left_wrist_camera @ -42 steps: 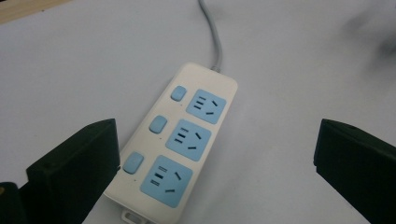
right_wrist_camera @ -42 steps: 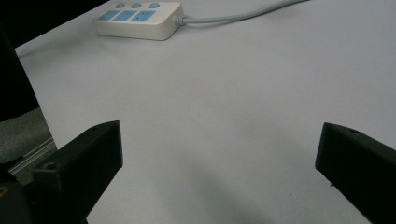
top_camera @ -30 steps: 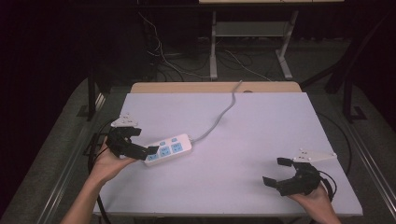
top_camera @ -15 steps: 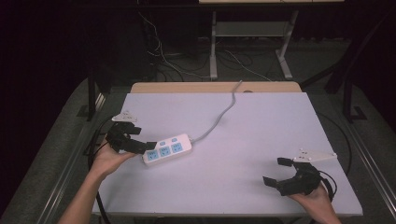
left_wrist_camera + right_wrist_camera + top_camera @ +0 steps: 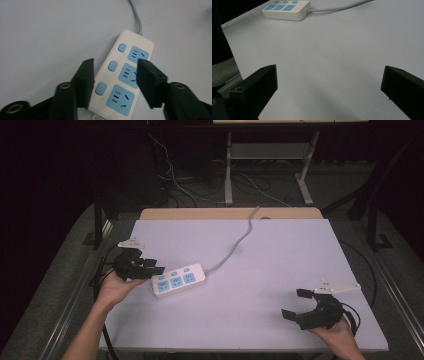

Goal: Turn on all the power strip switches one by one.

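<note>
Strip [image 5: 178,279] straddled near the counter's [image 5: 280,250] left edge.
Left tool [image 5: 113,80] was closing around it, contact unclear; right tool [image 5: 295,304] was spread over bare counter. No writing was legible.

Near the left side of the table [image 5: 280,245]: a power strip [image 5: 178,279], lying flat, a bit slanted. From its right end, a cord [image 5: 236,246] going back and right, off the far edge of the table. At the strip's left end: the left gripper [image 5: 153,268], over the left edge of the table, with the end of the strip between its jaws. Well apart, near the front right corner: the right gripper [image 5: 295,304], low over bare table.
</note>
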`<action>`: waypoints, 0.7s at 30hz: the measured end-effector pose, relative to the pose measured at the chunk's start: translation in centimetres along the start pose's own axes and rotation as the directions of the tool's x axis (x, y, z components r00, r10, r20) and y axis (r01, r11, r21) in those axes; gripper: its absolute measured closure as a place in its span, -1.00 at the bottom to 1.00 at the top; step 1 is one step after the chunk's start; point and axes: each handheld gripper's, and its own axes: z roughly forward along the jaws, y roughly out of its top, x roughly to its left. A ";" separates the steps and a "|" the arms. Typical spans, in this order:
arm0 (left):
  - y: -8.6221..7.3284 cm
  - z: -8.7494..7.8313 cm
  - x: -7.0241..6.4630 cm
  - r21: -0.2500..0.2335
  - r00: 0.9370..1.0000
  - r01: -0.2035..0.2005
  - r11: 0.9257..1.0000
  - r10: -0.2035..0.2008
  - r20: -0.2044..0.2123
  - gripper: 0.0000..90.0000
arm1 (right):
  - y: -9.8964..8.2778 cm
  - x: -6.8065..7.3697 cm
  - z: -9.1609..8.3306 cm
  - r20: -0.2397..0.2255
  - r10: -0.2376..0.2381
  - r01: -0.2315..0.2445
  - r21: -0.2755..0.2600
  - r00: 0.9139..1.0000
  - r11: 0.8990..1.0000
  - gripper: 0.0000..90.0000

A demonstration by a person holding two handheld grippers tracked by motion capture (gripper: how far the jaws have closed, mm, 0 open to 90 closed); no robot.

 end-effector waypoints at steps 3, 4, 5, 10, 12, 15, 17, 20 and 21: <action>0.0 0.2 0.2 0.009 1.000 0.008 1.000 -0.009 0.018 0.41 | 0.0 0.0 0.0 0.002 -0.001 0.001 0.000 1.000 1.000 -0.99; 0.0 0.2 0.3 0.014 1.000 0.005 1.000 -0.005 0.018 0.53 | 0.0 0.0 0.0 0.003 -0.002 0.002 -0.001 1.000 1.000 -0.99; 0.0 0.3 0.3 0.018 1.000 0.007 1.000 -0.007 0.016 0.64 | -0.1 0.0 0.1 0.003 -0.001 0.001 0.000 1.000 1.000 -0.99; 0.0 0.8 0.5 0.043 1.000 0.005 0.999 -0.005 -0.001 0.98 | -0.1 0.0 0.1 0.002 -0.001 0.001 0.002 1.000 1.000 -0.99; 0.0 1.0 0.5 0.052 1.000 -0.003 0.999 0.003 -0.010 0.98 | -0.1 0.0 0.1 0.003 -0.002 0.002 0.001 1.000 1.000 -0.99; -0.1 1.2 0.6 0.062 1.000 -0.003 0.998 0.005 -0.023 0.98 | -0.1 -0.1 0.1 0.003 -0.003 0.003 -0.001 1.000 1.000 -0.99; -0.1 1.2 0.7 0.065 1.000 -0.003 0.998 0.005 -0.030 0.99 | -0.1 -0.1 0.1 0.004 -0.001 0.001 0.000 1.000 1.000 -0.99; -0.2 1.4 0.9 0.068 0.999 0.000 0.998 0.003 -0.037 0.99 | -0.1 -0.1 0.2 0.006 -0.003 0.003 0.001 1.000 1.000 -0.99; -0.2 1.4 0.9 0.069 0.999 0.001 0.998 0.002 -0.036 0.99 | -0.1 0.0 0.2 0.007 -0.003 0.003 0.001 1.000 1.000 -0.99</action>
